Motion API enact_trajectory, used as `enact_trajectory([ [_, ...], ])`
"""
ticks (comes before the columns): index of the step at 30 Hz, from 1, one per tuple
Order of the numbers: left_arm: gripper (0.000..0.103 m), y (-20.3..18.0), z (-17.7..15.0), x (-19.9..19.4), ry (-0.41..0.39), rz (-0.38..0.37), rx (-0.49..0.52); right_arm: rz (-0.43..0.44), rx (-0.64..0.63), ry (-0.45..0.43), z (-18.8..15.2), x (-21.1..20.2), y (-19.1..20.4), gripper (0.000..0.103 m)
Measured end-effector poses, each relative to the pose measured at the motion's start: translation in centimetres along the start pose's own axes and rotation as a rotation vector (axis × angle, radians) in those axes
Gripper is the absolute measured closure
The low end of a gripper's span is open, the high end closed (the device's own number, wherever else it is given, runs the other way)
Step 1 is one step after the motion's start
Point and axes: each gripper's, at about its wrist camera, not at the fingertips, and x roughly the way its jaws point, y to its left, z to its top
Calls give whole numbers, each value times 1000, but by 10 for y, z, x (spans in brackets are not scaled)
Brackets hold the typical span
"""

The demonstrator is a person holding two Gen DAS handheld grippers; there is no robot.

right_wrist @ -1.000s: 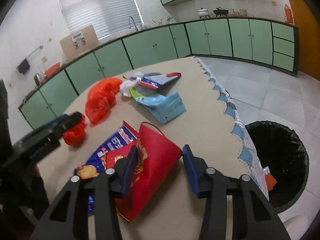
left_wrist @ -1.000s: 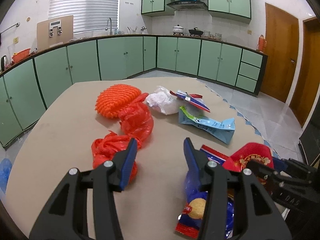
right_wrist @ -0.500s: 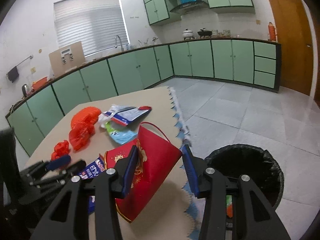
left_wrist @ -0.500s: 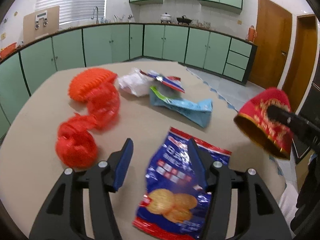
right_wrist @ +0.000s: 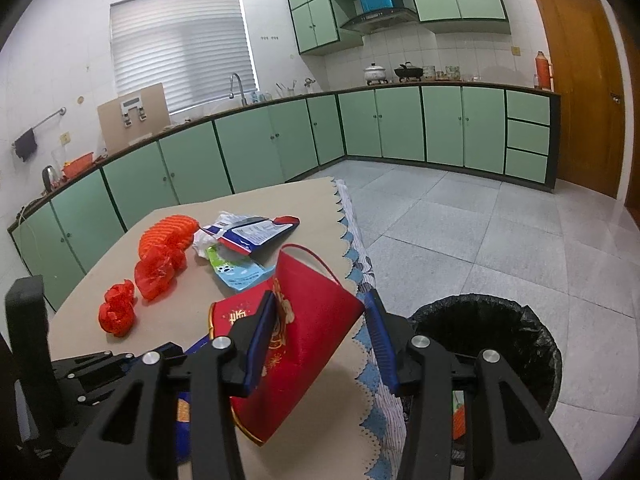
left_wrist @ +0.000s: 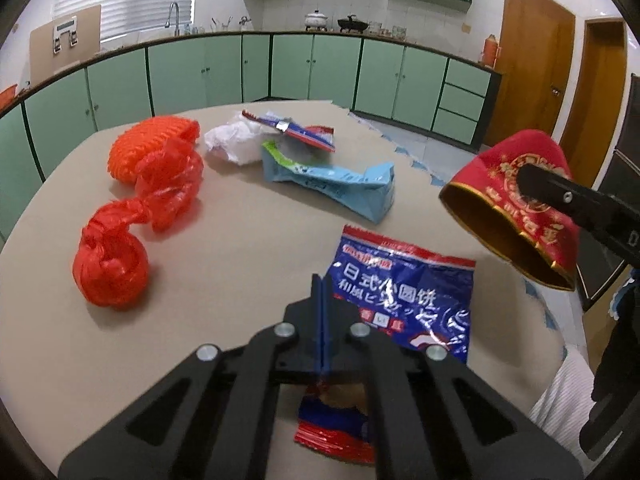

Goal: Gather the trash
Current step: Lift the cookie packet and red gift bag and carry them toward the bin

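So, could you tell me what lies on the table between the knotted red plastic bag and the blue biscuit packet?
Nothing: in the left wrist view, bare table separates bag from packet.

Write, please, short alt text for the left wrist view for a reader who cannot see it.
The left gripper is shut over the near edge of a blue biscuit packet on a beige table. At right, the right gripper holds a red gift bag aloft; red plastic bags and wrappers lie beyond.

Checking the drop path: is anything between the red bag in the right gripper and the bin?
Nothing visible. The red bag hangs over the table edge in the right gripper; the black-lined bin stands open on the floor just beyond.
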Motion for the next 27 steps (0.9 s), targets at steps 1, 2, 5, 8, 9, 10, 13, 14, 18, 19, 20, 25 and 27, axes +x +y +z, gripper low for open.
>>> enact_trajectory([
  [1, 103, 0, 1, -3, -15, -1, 1, -2, 1, -2, 0, -1, -1, 58],
  [2, 103, 0, 3, -5, -25, -2, 1, -2, 2, -3, 0, -1, -1, 58],
  [5, 103, 0, 9, -7, -23, -23, 0, -4, 5, -10, 2, -3, -2, 58],
  [8, 100, -2, 9, -5, -3, -38, -5, -9, 7, -15, 3, -4, -3, 58],
  [9, 91, -4, 8, -2, 9, -37, 2, -10, 8, -15, 3, -5, -4, 58],
  [10, 70, -7, 7, 0, 20, -40, 5, -12, 9, -15, 3, -5, -5, 58],
  [13, 49, -11, 5, 3, 27, -30, 10, -19, 13, -14, 2, -5, -8, 58],
  [14, 47, -13, 4, 5, 36, -30, 16, -22, 13, -14, 2, -6, -9, 58],
  [18, 42, -22, -2, 15, 65, 3, 56, -30, 15, -14, 2, -6, -12, 58],
  [19, 43, -25, -3, 16, 64, 10, 67, -31, 16, -15, 2, -6, -13, 58],
  [20, 46, -25, -4, 16, 60, 10, 70, -33, 16, -16, 2, -6, -13, 58],
  [25, 95, -21, -6, 14, 36, 19, 54, -38, 22, -19, 1, -6, -15, 58],
  [27, 101, -20, -5, 12, 24, 15, 47, -39, 21, -19, 2, -6, -15, 58],
])
